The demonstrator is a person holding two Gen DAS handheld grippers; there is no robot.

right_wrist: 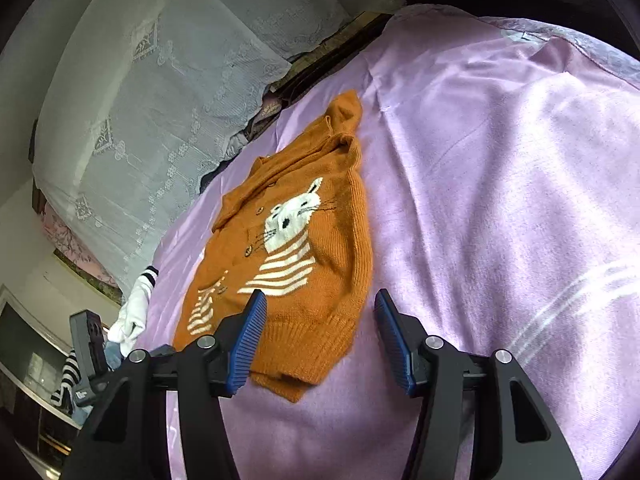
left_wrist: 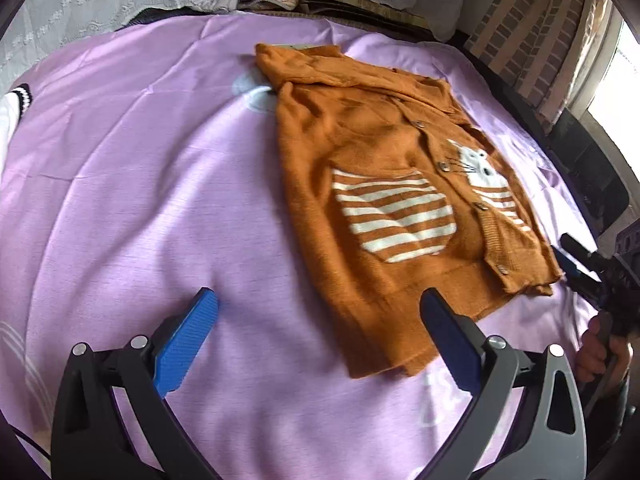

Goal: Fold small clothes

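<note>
An orange knit cardigan [left_wrist: 380, 184] with white stripes, buttons and a white cat face lies flat on the purple sheet [left_wrist: 140, 200], sleeves folded in. My left gripper [left_wrist: 320, 304] is open and empty, just short of the cardigan's hem corner. My right gripper [right_wrist: 320, 304] is open and empty, its fingers on either side of the cardigan's [right_wrist: 296, 264] ribbed hem. The right gripper also shows at the right edge of the left wrist view [left_wrist: 576, 264], beside the other hem corner.
A white garment with dark striped cuff [left_wrist: 12, 112] lies at the sheet's left edge; it also shows in the right wrist view [right_wrist: 136, 308]. A white lace cover [right_wrist: 160, 120] lies behind the sheet. A brick wall [left_wrist: 532, 32] stands at the far right.
</note>
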